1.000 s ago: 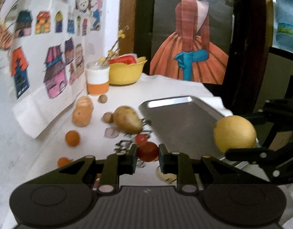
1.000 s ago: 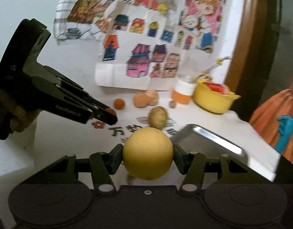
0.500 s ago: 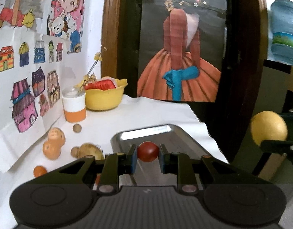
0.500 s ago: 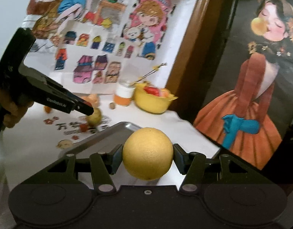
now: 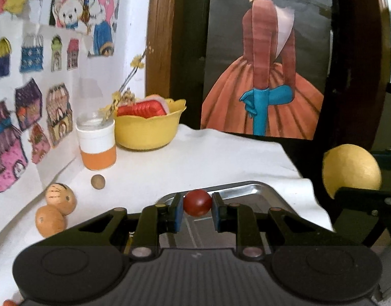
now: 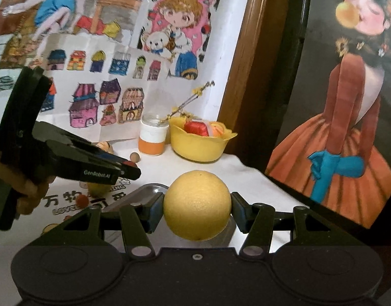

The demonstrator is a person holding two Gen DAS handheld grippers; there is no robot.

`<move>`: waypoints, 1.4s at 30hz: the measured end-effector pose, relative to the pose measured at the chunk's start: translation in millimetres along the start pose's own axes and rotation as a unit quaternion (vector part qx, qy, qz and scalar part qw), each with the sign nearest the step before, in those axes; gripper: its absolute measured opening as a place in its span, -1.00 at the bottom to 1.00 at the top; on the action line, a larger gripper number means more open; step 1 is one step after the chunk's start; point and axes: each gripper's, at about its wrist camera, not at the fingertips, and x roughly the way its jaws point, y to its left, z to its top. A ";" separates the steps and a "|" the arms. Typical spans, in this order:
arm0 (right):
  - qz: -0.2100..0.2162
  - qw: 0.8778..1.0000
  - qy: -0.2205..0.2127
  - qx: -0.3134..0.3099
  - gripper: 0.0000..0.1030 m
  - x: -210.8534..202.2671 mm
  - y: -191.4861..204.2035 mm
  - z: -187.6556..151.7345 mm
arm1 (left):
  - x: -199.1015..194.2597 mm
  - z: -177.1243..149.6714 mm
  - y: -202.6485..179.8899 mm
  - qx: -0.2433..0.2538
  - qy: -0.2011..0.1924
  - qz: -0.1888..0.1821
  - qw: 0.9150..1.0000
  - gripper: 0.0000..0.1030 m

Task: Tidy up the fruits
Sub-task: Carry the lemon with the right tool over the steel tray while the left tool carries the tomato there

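My left gripper (image 5: 197, 211) is shut on a small red cherry tomato (image 5: 197, 202), held above the near part of the metal tray (image 5: 256, 191). My right gripper (image 6: 197, 210) is shut on a large yellow round fruit (image 6: 197, 205); that fruit (image 5: 350, 169) shows at the right edge in the left wrist view, beyond the tray's right side. In the right wrist view the left gripper (image 6: 130, 165) reaches in from the left with the tomato just showing at its tip, over the tray (image 6: 134, 196).
On the white cloth lie two orange fruits (image 5: 57, 205), a small brown ball (image 5: 97, 181) and another cherry tomato (image 6: 82, 200). An orange-and-white cup (image 5: 96, 144) and a yellow bowl (image 5: 149, 130) stand at the back by the wall. A hand (image 6: 24, 191) holds the left gripper.
The left gripper lifted the tomato off the cloth and carried it right, over the tray. The right gripper rose and swung right with the yellow fruit.
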 end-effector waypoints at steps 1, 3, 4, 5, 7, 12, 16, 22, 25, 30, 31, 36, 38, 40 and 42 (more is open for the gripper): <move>0.002 1.000 0.004 0.002 0.12 10.5 -1.3 -0.3 | 7.1 -0.4 2.1 0.000 0.004 0.000 1.000 -0.51; 0.009 1.000 0.014 0.013 0.12 33.8 -6.3 -1.9 | 22.2 -0.6 6.0 -0.004 0.012 -0.001 1.000 -0.51; 0.012 1.000 0.020 0.020 0.12 44.6 -9.3 -3.4 | 29.6 -0.4 7.8 -0.006 0.016 -0.001 1.000 -0.51; 0.015 0.999 0.025 0.026 0.12 54.1 -11.8 -4.6 | 37.4 0.0 9.6 -0.009 0.020 -0.001 1.000 -0.51; 0.021 0.998 0.037 0.038 0.12 75.9 -16.4 -8.1 | 50.6 0.5 12.7 -0.015 0.027 0.000 1.000 -0.51; 0.030 0.996 0.065 0.057 0.12 116.6 -23.8 -20.3 | 74.4 -0.1 15.9 -0.016 0.041 0.001 0.999 -0.51; 0.038 0.994 0.079 0.062 0.12 134.9 -23.7 -27.7 | 86.9 -3.6 14.4 -0.010 0.054 0.003 0.998 -0.51; 0.043 0.992 0.096 0.064 0.12 146.7 -21.9 -35.0 | 97.7 -8.7 15.1 -0.009 0.076 0.008 0.997 -0.51; 0.043 0.992 0.101 0.066 0.12 149.3 -22.2 -36.5 | 99.0 -10.0 15.5 -0.010 0.079 0.007 0.997 -0.50; 0.042 0.992 0.104 0.065 0.12 150.8 -20.5 -37.9 | 102.5 -9.4 17.2 -0.017 0.092 0.010 0.996 -0.49; 0.041 0.992 0.104 0.065 0.12 150.6 -20.7 -37.6 | 102.8 -9.5 17.4 -0.018 0.093 0.010 0.995 -0.50; 0.039 0.991 0.106 0.066 0.13 148.7 -20.0 -38.4 | 99.1 -9.3 17.1 -0.025 0.091 0.008 0.995 -0.33; 0.038 0.992 0.096 0.069 0.21 143.9 -20.1 -37.9 | 94.7 -8.2 17.4 -0.036 0.084 0.008 0.996 -0.04; 0.035 0.993 0.087 0.071 0.33 138.5 -21.2 -35.3 | 88.5 -7.1 16.2 -0.039 0.072 0.011 0.997 0.23; 0.033 0.994 0.076 0.073 0.46 130.7 -22.3 -32.1 | 81.2 -5.2 14.7 -0.042 0.064 0.009 0.997 0.28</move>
